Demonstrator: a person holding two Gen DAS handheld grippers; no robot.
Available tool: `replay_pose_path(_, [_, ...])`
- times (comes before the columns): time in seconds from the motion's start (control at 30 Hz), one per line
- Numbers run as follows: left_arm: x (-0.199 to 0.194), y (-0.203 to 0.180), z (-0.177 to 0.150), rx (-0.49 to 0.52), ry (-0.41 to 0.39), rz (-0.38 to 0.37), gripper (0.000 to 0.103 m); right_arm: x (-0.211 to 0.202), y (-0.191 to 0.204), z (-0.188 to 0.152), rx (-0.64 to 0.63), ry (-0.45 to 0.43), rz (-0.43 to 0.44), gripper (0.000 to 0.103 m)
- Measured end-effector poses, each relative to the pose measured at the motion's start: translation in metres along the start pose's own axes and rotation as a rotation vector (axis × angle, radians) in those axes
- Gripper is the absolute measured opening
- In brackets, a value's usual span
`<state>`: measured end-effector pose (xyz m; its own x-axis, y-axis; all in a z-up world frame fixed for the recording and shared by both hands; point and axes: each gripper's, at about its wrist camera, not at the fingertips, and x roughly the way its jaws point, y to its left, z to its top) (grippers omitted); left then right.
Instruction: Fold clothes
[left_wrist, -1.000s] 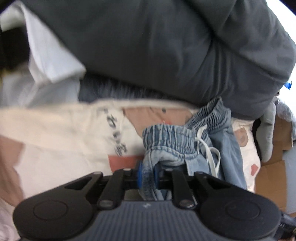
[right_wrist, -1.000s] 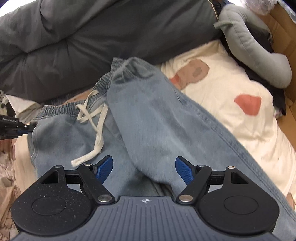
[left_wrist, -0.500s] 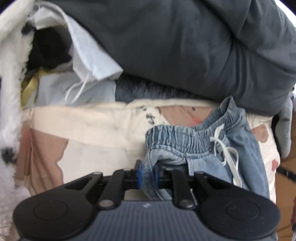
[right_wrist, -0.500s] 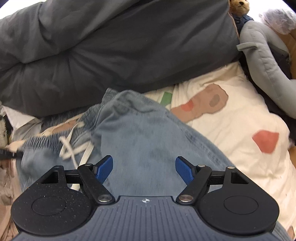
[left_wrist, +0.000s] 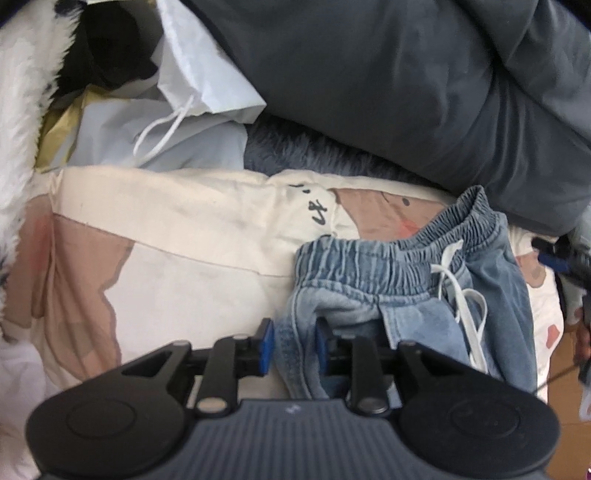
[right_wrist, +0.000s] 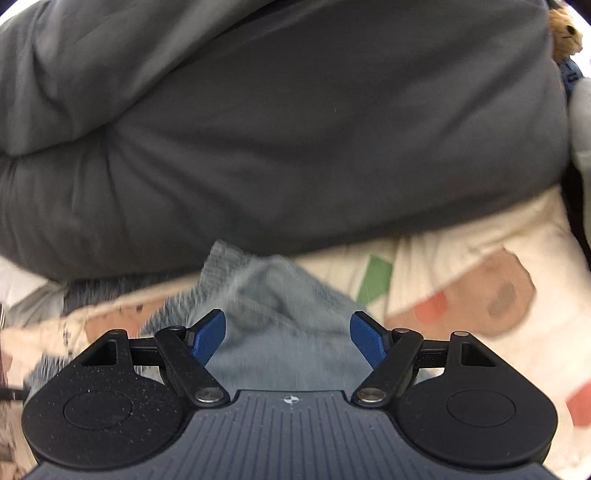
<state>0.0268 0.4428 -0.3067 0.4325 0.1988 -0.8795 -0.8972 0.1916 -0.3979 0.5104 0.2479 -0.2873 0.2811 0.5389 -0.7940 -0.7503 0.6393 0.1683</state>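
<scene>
Light blue denim trousers with an elastic waistband and a white drawstring lie on a cream patterned sheet. My left gripper is shut on a fold of the denim near the waistband's left corner. My right gripper is open and empty, just above the blurred denim trousers, close to the waistband end. The trouser legs are out of view.
A big dark grey duvet is heaped along the back and fills the right wrist view. White fluffy fabric and pale bags crowd the left. A cardboard box stands at the right.
My right gripper has moved forward along the trousers toward the waistband and the duvet. My left gripper has shifted left, still holding the denim, which is pulled with it.
</scene>
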Motion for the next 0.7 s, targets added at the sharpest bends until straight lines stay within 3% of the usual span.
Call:
replay_pose_path(0.2, [0.007, -0.004, -0.003, 0.015, 0.011, 0.027, 0.026, 0.035, 0.001, 0.027, 0.005, -0.022, 0.026, 0.080])
replay_pose_path(0.43, [0.008, -0.003, -0.005, 0.017, 0.008, 0.031, 0.028, 0.061, 0.007, 0.020, -0.135, 0.053, 0.006, 0.076])
replay_pose_path(0.7, [0.019, 0.001, -0.006, 0.021, 0.013, 0.016, 0.048, 0.086, 0.018, 0.015, -0.310, 0.150, -0.030, 0.072])
